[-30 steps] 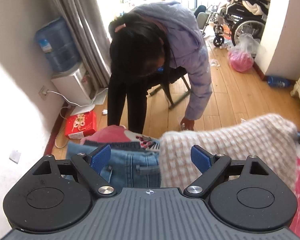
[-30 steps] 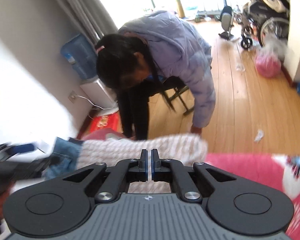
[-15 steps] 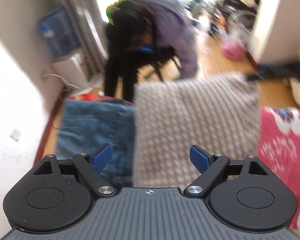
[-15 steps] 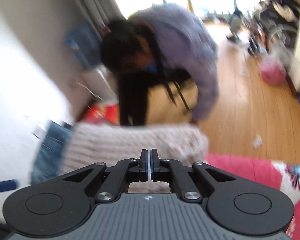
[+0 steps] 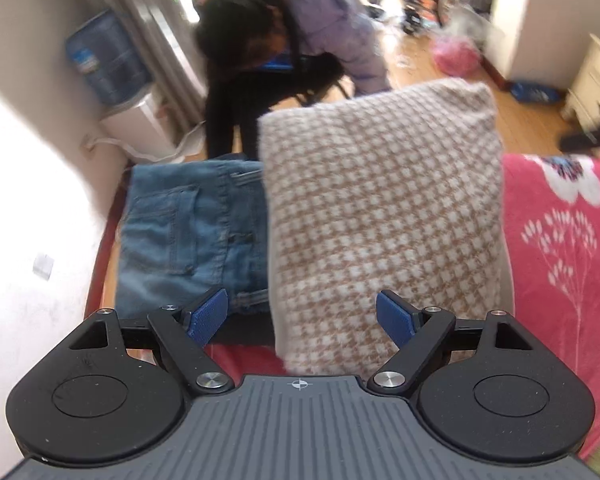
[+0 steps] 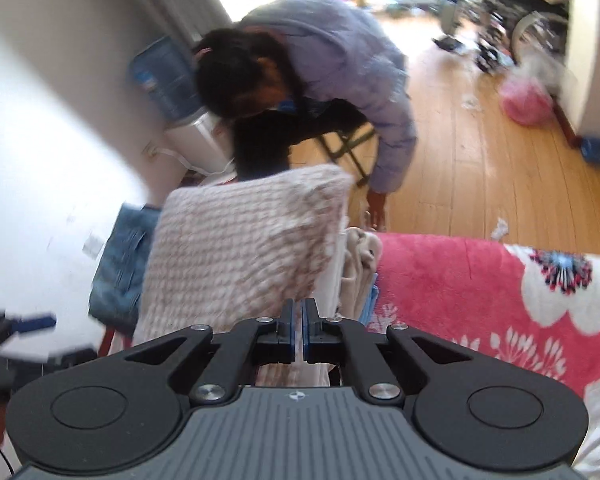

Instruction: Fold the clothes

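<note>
A folded beige-and-white checked garment (image 5: 380, 208) lies on the pink flowered blanket (image 5: 560, 240), next to folded blue jeans (image 5: 180, 232). My left gripper (image 5: 302, 312) hovers open over the garment's near edge, its blue pads wide apart and touching nothing. In the right wrist view the same checked garment (image 6: 240, 248) tops a stack of cream cloths (image 6: 360, 256). My right gripper (image 6: 299, 320) is shut at that stack's near right corner, and I see no cloth pinched in it. The jeans (image 6: 120, 264) lie to the left.
A person (image 5: 300, 20) in a lilac jacket bends over beyond the bed's far edge, one hand (image 6: 376, 204) low near the stack. A water dispenser (image 5: 104, 60) stands by the white wall at the left. Wooden floor (image 6: 480, 152) with clutter lies beyond.
Both views have swung so that the checked garment fills more of the frame and sits squarely beside the jeans. The left jaws stay wide and the right jaws stay together.
</note>
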Motion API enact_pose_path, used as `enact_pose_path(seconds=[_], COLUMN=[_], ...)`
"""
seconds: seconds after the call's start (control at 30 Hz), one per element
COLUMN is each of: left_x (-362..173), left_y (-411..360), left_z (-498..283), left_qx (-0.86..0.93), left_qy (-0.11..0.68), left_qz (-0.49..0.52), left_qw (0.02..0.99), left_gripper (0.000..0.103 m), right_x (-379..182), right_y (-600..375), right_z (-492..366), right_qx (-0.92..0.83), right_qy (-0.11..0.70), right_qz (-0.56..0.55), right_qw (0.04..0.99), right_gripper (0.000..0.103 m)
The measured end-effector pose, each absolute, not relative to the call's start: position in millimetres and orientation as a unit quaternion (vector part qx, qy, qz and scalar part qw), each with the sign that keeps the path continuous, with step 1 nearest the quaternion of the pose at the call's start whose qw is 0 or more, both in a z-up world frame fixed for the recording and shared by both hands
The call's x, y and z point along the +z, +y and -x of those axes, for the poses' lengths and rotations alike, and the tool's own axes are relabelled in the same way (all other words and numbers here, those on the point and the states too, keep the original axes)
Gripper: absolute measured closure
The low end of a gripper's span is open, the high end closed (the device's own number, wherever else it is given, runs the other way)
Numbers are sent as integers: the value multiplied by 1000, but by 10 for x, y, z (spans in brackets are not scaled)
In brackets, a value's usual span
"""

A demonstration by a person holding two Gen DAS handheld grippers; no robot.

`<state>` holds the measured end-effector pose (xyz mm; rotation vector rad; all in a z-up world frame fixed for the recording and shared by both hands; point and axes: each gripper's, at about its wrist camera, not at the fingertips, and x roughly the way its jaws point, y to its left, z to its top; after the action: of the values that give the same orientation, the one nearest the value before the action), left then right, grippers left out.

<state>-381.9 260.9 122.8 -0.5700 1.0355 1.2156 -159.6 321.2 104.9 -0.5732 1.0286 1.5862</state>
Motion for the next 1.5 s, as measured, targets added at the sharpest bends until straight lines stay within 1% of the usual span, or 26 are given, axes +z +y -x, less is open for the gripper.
enact_pose_path(seconds=[0.17,0.27,0.37,0.43,0.47,0.53,0.63,0.67,0.77,0.83,0.9,0.93,0.97,1.03,1.17,1.23,1.33,1.43,1.5], left_x=[1480,1573,1516,1398,1329,1150,850,774,570,444,329,273,246,219,159,182,353,487,483], left_y=[2524,2511,2557,2641,2682,2752,2864,2903,2971,2980,2959,2947,2938,2922,2935,2949,2938,3020,3056], left_z=[3872,3861,3821,3801,3782,3716,3651,3658,3697,3710,3707,3704,3710,3738,3872,3921,4006,4104,4094], left_qx=[588,563,519,489,474,438,382,367,319,294,282,276,270,260,256,258,271,279,275], left_qy=[421,430,455,461,463,471,486,487,495,506,523,531,534,534,525,527,521,503,504], left_qz=[246,229,207,206,205,194,186,193,207,208,194,186,185,185,189,194,178,190,183], left_qw=[646,668,694,711,721,740,764,769,781,784,781,779,780,783,790,786,790,795,798], left_gripper=[20,20,21,23,24,25,29,31,31,31,23,21,22,22,17,18,22,22,22], right_x=[985,897,745,432,274,70,237,331,456,287,42,-24,-49,-30,-21,-22,-42,-29,-36], right_y=[3331,3456,3527,3545,3537,3507,3497,3495,3578,3681,3760,3793,3826,3862,3813,3776,3722,3670,3620], right_z=[1983,2274,2472,2570,2601,2643,2730,2755,2870,2924,2902,2884,2878,2906,2952,2956,2933,2956,2993], right_qx=[714,738,728,695,677,649,637,638,629,602,566,554,546,548,548,546,541,537,540], right_qy=[395,377,402,433,445,460,455,454,466,492,530,545,554,548,535,533,536,532,523], right_qz=[257,256,265,303,319,341,354,350,348,365,370,364,362,370,369,361,343,338,335], right_qw=[517,498,488,488,491,501,511,515,515,512,512,514,514,512,526,537,549,561,568], right_gripper=[98,99,99,100,103,103,103,101,100,101,103,103,103,103,103,103,103,103,103])
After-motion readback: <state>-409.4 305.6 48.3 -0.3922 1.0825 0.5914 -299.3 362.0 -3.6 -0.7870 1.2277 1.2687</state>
